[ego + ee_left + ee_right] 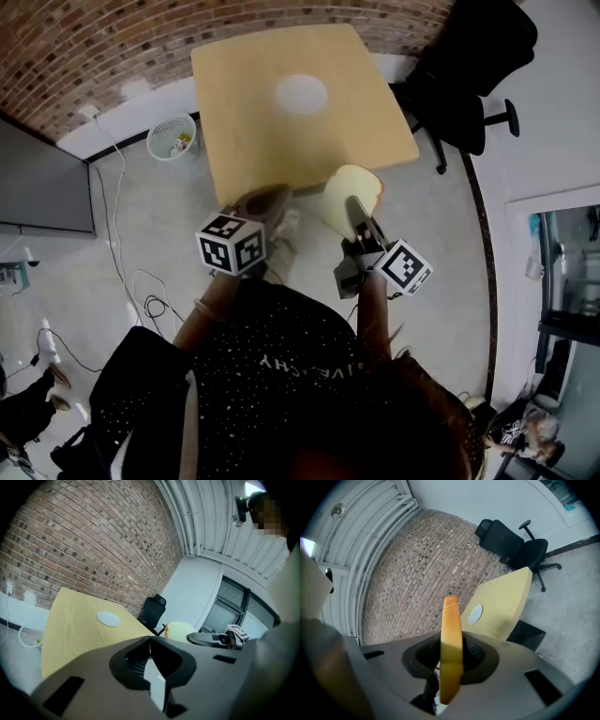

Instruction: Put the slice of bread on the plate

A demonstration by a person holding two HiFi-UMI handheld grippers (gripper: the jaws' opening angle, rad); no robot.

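Observation:
A round white plate (301, 94) lies on the light wooden table (253, 150), toward its far side. My right gripper (360, 217) is shut on the slice of bread (347, 190) and holds it on edge in the air just off the table's near edge. In the right gripper view the bread (452, 653) stands upright between the jaws, with the plate (475, 614) beyond it. My left gripper (265, 201) hovers beside it to the left, at the table's near edge, shut with nothing in it. The left gripper view shows the plate (108, 618) and the bread (180, 631).
A black office chair (469, 84) stands at the table's right. A white wastebasket (172, 137) sits on the floor to the left, with cables (141, 291) trailing nearby. A dark panel (37, 178) is at the far left. A brick wall (112, 37) runs behind the table.

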